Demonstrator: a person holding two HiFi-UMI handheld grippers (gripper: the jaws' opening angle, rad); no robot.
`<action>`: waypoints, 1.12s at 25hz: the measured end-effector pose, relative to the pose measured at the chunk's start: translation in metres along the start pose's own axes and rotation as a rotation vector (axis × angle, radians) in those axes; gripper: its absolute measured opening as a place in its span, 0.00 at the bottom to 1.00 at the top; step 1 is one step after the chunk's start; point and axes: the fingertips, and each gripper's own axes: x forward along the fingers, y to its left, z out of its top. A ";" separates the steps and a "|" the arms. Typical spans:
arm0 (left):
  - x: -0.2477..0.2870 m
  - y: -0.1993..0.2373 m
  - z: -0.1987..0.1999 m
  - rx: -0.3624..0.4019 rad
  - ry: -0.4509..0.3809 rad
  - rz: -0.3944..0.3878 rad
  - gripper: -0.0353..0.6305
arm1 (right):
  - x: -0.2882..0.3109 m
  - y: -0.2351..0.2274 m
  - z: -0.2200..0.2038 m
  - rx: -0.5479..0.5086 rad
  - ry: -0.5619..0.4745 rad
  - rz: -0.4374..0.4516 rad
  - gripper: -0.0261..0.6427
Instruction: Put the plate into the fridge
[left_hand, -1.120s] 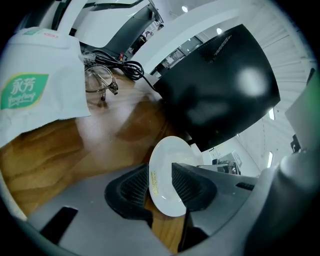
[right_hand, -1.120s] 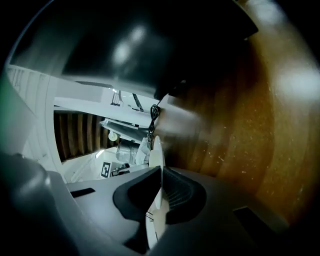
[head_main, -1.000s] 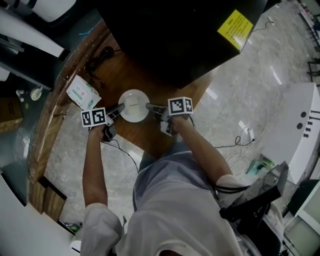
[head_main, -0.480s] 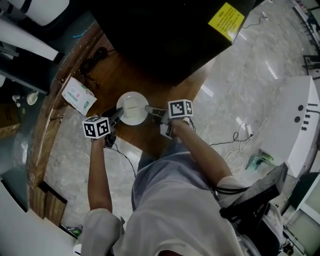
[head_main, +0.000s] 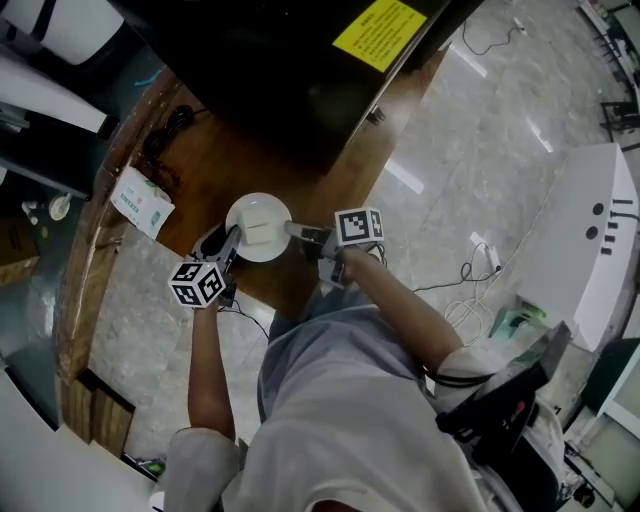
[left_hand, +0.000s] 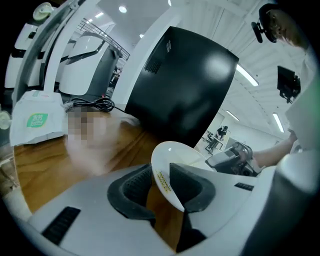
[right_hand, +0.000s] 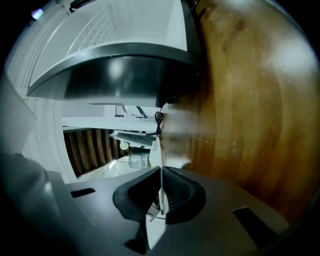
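Observation:
A white plate (head_main: 258, 227) is over the wooden table (head_main: 330, 185), just in front of the black fridge (head_main: 320, 70) with a yellow label. My right gripper (head_main: 297, 231) is shut on the plate's right rim. In the right gripper view the plate (right_hand: 161, 150) shows edge-on, pinched between the pads. My left gripper (head_main: 230, 243) is at the plate's left rim. In the left gripper view the plate (left_hand: 172, 160) sits between the closing jaws, resting against the right pad (left_hand: 192, 182), with a gap still showing on the other side. The fridge (left_hand: 185, 95) looks closed.
A white packet with green print (head_main: 138, 200) lies on the table to the left, and it also shows as a packet (left_hand: 37, 120) in the left gripper view. A black cable (head_main: 165, 135) coils behind it. The table's curved edge runs near my body. A white machine (head_main: 590, 240) stands at the right.
My left gripper has swung in on the plate's left rim, so the rim now lies between its jaws. The right gripper keeps its grip on the plate.

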 end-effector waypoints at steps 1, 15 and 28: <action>0.004 -0.012 0.001 0.002 -0.022 0.001 0.25 | -0.012 0.000 0.003 -0.005 0.001 0.006 0.08; 0.071 -0.223 0.019 0.049 -0.249 0.089 0.24 | -0.230 0.023 0.044 -0.079 0.016 0.052 0.08; 0.156 -0.412 0.051 0.273 -0.326 0.104 0.24 | -0.422 0.043 0.098 -0.062 -0.074 0.160 0.08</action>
